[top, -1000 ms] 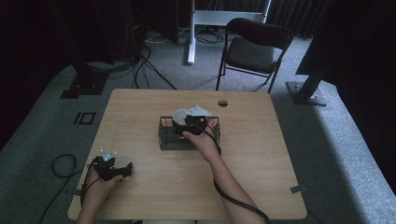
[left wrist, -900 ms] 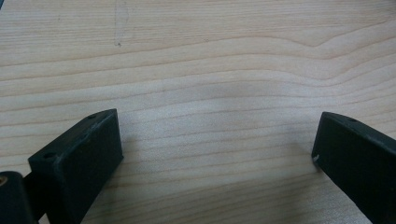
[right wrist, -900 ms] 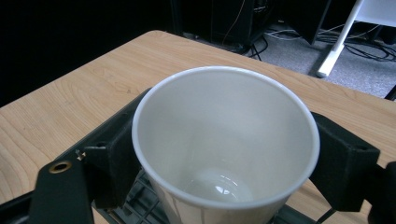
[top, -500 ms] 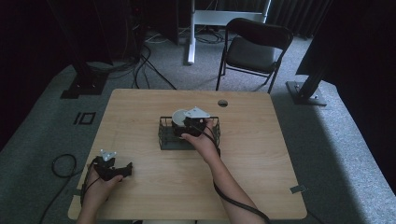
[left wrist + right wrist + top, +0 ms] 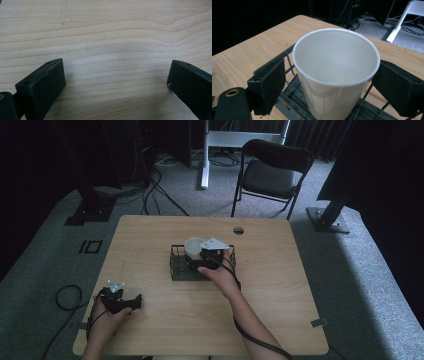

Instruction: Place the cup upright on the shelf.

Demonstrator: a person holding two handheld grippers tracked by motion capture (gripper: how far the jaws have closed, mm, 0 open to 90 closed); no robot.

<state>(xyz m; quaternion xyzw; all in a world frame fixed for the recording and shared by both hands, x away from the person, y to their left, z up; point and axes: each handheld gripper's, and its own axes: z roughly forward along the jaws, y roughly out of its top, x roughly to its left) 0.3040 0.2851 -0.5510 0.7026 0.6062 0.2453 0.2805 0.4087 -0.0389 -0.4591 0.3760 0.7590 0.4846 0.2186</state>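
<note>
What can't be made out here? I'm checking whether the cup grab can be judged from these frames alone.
- Cup: its base, in the right gripper view, is cut off by the bottom edge; in the high view the right gripper covers most of it.
- Jaw contact: the pads flank the cup; whether they press it is unclear.
- Wire basket: its contents under the gripper are hidden in the high view.
- Left gripper: jaw bases cut off by the frame edge.
</note>
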